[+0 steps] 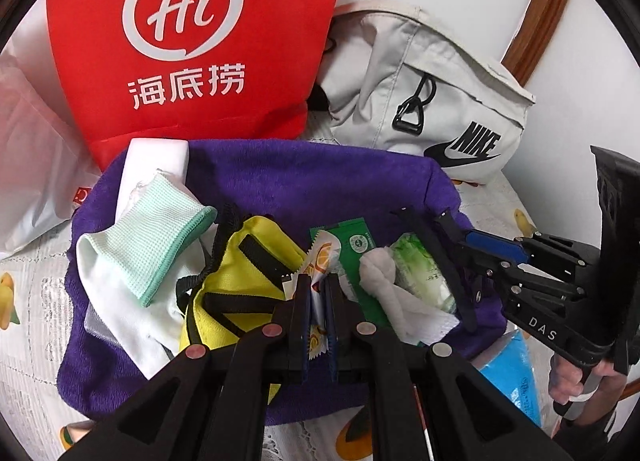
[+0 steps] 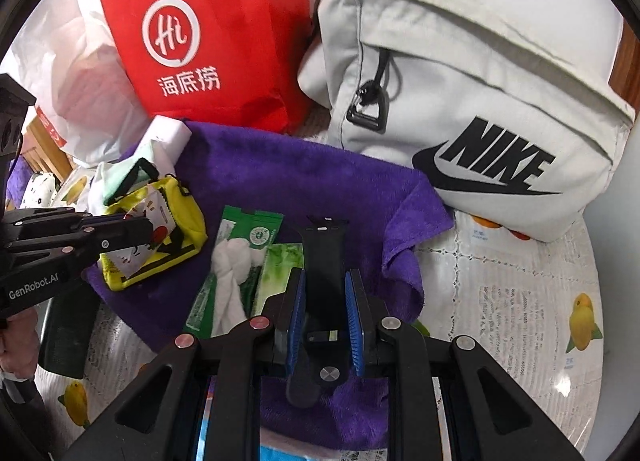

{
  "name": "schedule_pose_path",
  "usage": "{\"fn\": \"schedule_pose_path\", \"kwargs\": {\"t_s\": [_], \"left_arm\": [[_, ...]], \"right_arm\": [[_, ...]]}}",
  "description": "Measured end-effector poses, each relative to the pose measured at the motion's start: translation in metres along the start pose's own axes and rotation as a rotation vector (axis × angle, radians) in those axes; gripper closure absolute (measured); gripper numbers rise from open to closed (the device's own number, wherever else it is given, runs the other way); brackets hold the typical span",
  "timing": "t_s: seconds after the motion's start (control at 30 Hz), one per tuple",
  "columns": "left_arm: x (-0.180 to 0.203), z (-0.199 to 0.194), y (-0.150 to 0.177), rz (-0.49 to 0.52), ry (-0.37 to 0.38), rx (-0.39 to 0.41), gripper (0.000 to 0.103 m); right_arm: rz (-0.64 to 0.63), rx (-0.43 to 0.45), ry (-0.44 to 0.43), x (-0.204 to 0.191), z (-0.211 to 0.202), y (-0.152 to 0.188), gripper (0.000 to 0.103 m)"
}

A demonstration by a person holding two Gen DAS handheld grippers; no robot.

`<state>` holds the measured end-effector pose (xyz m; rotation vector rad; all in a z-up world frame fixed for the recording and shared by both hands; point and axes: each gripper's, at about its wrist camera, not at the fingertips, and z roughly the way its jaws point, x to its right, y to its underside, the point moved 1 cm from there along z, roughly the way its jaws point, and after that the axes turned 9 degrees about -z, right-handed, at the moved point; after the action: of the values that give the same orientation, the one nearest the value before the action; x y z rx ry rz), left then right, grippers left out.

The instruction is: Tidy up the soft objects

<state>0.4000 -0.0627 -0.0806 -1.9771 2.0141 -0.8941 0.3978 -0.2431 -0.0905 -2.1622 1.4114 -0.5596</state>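
Observation:
A purple towel (image 1: pixel 320 181) (image 2: pixel 280 177) lies on the table with soft things on it: a mint and white sock (image 1: pixel 152 249), a yellow pouch (image 1: pixel 244 281) (image 2: pixel 184 213), green packets (image 1: pixel 356 245) (image 2: pixel 248 237) and a white twisted cloth (image 1: pixel 384 277) (image 2: pixel 232 273). My left gripper (image 1: pixel 318 297) (image 2: pixel 152 227) is shut on a small white snack sachet (image 1: pixel 320 261) (image 2: pixel 154 213) above the pouch. My right gripper (image 2: pixel 325 293) (image 1: pixel 424 217) is shut on a black watch strap (image 2: pixel 324 257) over the towel.
A red tote bag (image 1: pixel 192 41) (image 2: pixel 208 33) and a grey Nike bag (image 1: pixel 432 93) (image 2: pixel 480 109) stand behind the towel. A white plastic bag (image 1: pixel 28 165) (image 2: pixel 76 81) lies at the left. A fruit-print tablecloth (image 2: pixel 520 301) covers the table. A blue pack (image 1: pixel 512 377) lies at the right.

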Motion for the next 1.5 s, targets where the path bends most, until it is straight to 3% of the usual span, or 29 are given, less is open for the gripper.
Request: {"fn": "schedule_pose_path", "kwargs": {"t_s": [0.17,0.3,0.37,0.43,0.5,0.67,0.73,0.93,1.4,1.5], "left_arm": [[-0.003,0.002,-0.001,-0.016,0.022,-0.002,0.094],[-0.005,0.001,-0.001,-0.022,0.02,0.0,0.087],[-0.006,0.0,-0.001,-0.029,0.021,0.0,0.08],[-0.008,-0.002,-0.002,-0.035,0.015,-0.001,0.065],[-0.007,-0.006,-0.001,-0.031,0.006,0.011,0.056],[-0.007,-0.016,0.001,-0.036,-0.014,0.017,0.05],[-0.007,-0.02,0.001,-0.038,-0.034,0.022,0.043],[-0.011,-0.039,0.004,-0.056,-0.067,0.058,0.038],[-0.014,-0.097,0.034,-0.054,-0.108,0.129,0.035],[-0.012,-0.112,0.048,-0.054,-0.12,0.136,0.031]], "right_arm": [[0.003,-0.022,-0.017,-0.001,0.008,0.001,0.082],[0.002,-0.03,-0.06,-0.005,0.014,0.0,0.081],[0.003,-0.027,-0.06,-0.006,0.014,0.0,0.081],[0.011,-0.028,-0.074,-0.006,0.013,-0.001,0.08],[0.019,-0.027,-0.083,-0.005,0.011,-0.001,0.072],[0.027,-0.01,-0.06,-0.004,-0.005,0.002,0.068],[0.036,-0.002,-0.053,-0.004,-0.014,0.004,0.064],[0.033,0.03,-0.02,-0.007,-0.04,0.013,0.053],[0.033,0.067,-0.023,-0.039,-0.086,0.031,0.053],[0.035,0.084,-0.023,-0.052,-0.101,0.038,0.048]]}}
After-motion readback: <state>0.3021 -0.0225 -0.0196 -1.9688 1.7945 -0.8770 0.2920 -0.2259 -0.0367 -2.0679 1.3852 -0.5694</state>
